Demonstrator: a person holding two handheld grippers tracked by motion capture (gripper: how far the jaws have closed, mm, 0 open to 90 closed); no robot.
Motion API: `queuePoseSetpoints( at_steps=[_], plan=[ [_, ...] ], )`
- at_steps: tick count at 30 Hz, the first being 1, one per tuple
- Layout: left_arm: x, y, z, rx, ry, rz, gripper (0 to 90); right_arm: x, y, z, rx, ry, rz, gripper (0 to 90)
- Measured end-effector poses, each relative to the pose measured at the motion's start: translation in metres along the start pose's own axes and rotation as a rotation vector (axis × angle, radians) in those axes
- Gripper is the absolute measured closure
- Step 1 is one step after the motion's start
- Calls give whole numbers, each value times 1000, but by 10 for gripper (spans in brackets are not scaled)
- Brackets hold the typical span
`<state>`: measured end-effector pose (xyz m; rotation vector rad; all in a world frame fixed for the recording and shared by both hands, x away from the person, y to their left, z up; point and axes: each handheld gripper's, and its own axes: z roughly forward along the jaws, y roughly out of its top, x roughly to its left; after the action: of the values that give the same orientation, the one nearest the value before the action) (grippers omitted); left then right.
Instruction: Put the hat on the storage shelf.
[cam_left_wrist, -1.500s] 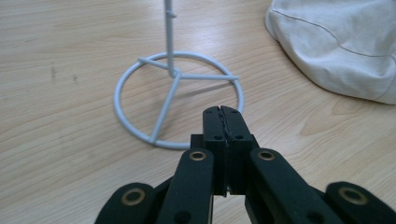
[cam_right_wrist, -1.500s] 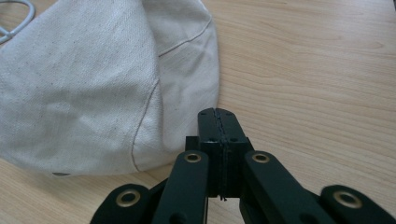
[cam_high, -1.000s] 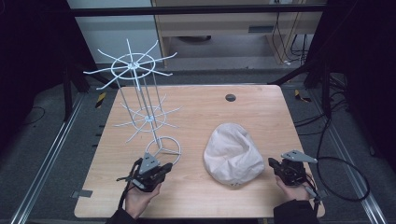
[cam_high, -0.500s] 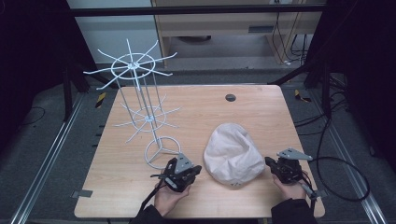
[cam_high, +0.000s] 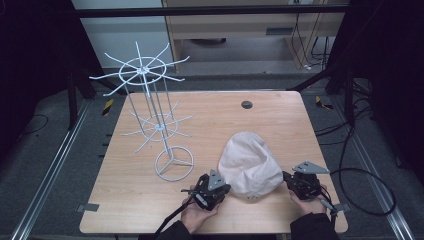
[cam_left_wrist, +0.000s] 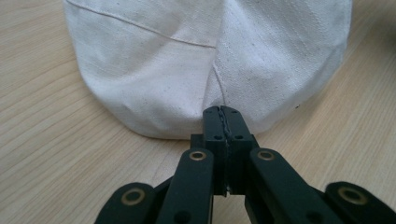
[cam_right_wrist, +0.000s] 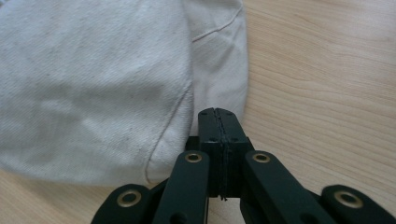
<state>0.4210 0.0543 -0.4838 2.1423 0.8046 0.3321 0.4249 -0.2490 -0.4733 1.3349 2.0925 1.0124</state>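
Where dark surroundings begin, wooden table (cam_high: 150, 195) bears cream cap (cam_high: 249, 165).

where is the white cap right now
In the high view the white cap lies on the table's near right part, between the left gripper and right gripper, right of the wire rack.

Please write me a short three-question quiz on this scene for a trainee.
1. True or false: the left gripper is open.
2. Which thing lies between the two grippers: A) the wire rack, B) the white hat, C) the cable?
3. Fill in: the rack's ring base stands to the ____ of the hat in the high view.

Key: 1. False; its jaws are pressed together. 2. B. 3. left. The right gripper is shut too.
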Motion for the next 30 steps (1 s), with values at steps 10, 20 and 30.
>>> queuePoseSetpoints(
  at_steps=[10, 20, 30],
  plan=[
    [21, 4, 10, -15, 60, -51, 896, 13, -5, -8, -2, 89, -8, 900],
    [43, 13, 21, -32, 107, -122, 896, 30, -4, -6, 7, 173, -24, 900],
    [56, 15, 32, -73, 124, -201, 896, 42, -1, -2, -7, 243, -15, 900]
  ],
)
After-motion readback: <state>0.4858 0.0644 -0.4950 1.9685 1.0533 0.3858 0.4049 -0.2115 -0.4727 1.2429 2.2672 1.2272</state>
